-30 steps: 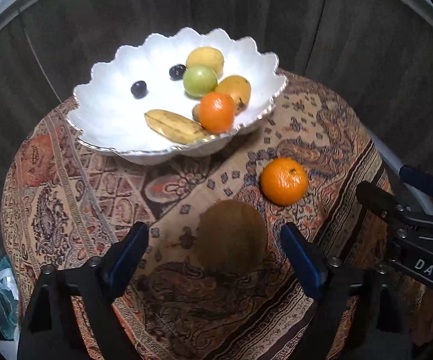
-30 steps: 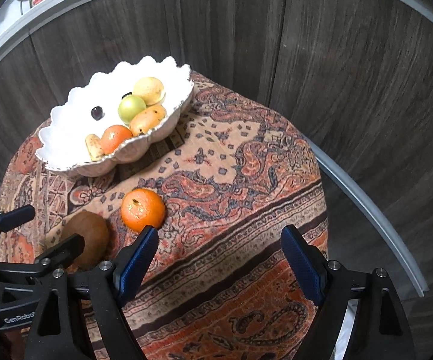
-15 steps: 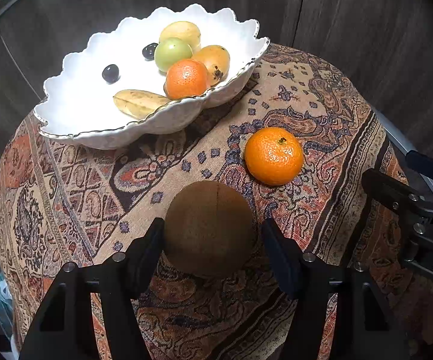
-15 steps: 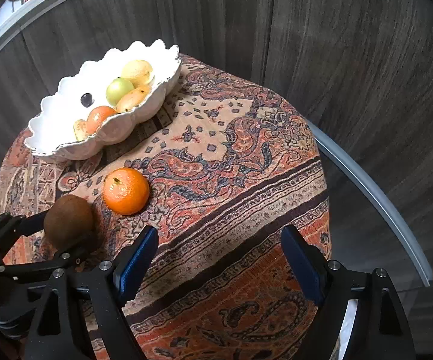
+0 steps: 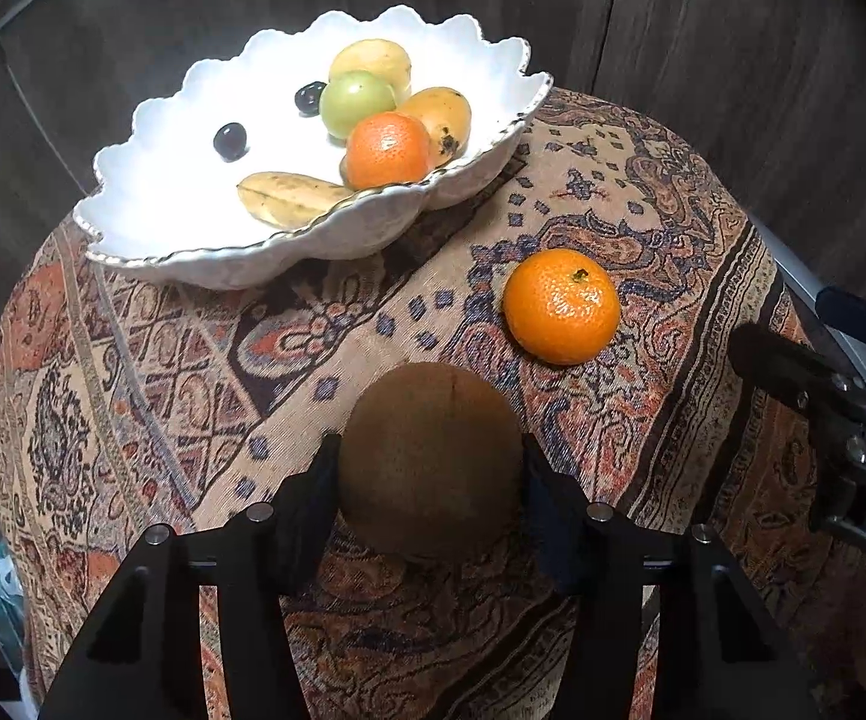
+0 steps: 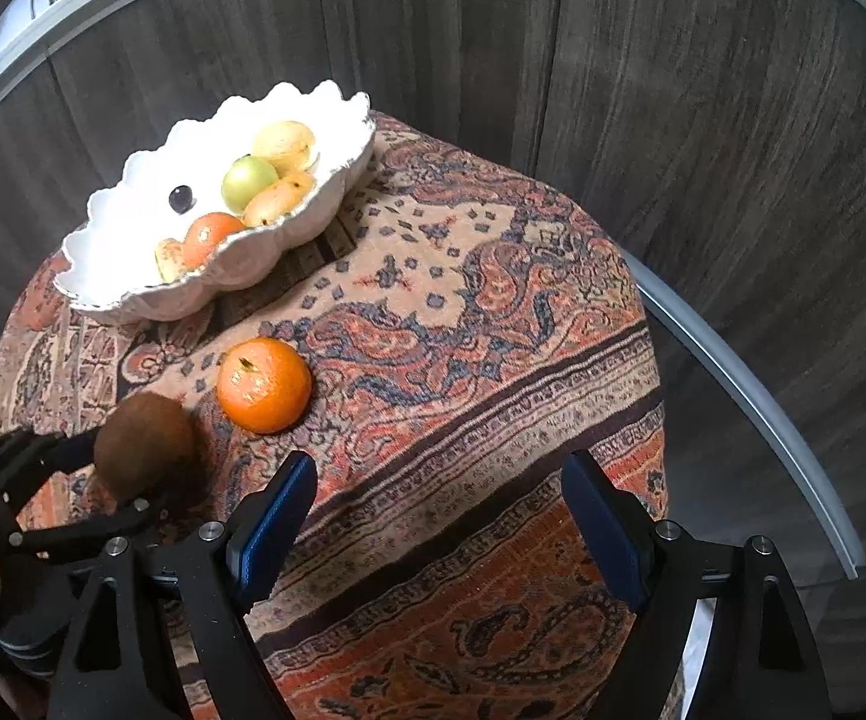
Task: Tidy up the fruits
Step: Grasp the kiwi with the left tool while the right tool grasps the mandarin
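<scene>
My left gripper is shut on a brown kiwi, just above or on the patterned cloth; it also shows in the right wrist view. An orange mandarin lies on the cloth to the kiwi's right, also in the right wrist view. A white scalloped bowl at the far left holds a mandarin, a green fruit, yellow fruits, a banana piece and two dark berries. My right gripper is open and empty over the table's near right part.
The round table wears a patterned cloth that drops off at its edges. Dark wood panels stand close behind and to the right. The right gripper's body sits at the right edge of the left wrist view.
My left gripper moved forward around the kiwi and closed on it. The right gripper stayed open and shifted slightly.
</scene>
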Available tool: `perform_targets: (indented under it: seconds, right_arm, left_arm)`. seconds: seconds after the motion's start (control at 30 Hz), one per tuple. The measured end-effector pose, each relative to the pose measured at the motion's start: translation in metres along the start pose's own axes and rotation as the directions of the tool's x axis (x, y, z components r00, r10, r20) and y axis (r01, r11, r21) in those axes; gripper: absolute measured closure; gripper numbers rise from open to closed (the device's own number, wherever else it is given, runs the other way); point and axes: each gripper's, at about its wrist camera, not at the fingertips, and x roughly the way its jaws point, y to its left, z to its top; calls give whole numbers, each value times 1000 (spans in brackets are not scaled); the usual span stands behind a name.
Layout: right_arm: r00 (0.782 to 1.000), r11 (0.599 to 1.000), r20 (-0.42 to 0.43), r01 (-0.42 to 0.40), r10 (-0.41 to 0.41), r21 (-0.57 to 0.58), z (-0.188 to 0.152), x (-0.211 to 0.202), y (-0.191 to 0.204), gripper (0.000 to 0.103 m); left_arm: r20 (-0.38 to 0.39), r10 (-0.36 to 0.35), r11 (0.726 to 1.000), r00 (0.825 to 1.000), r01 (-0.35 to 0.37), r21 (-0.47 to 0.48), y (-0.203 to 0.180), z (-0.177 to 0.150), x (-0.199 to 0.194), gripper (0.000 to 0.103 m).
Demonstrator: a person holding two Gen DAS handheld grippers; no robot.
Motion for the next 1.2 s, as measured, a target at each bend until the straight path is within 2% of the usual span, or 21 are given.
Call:
perform_targets:
  seconds: [0.2,0.57,0.77,0.9,0.97,1.03,1.2]
  right_arm:
    - [1000,999,19,-22,23,-31,11,-1,18,19]
    - [997,991,32,-65,69,-113,31,15,72,20]
    - [998,990,-23,-61,59,-125,35,42,84,31]
    - [996,989,-68,-65,57,-129,32,57,89,44]
    - [997,988,-68,-47,37,-147,30,60,93,45]
    - [998,986,-68,-26,15,-165,29,61,94,52]
    - [997,978,-79,-22,6,-206,29,62,97,53]
  left_arm:
    - [16,10,998,1000,-9,-59,22,-5,-11,48]
    - [43,75,979,996,-65,-191,79,-11,-18,48]
    - [49,79,971,996,-66,-228,92,-15,-18,48]
    - [47,79,969,996,-66,-239,96,-17,-18,48]
    - [47,76,967,996,-62,-245,98,-17,-17,48]
    - [46,74,967,996,-60,-249,99,-17,-17,48]
    - [48,66,966,997,-52,-252,98,-16,-16,48]
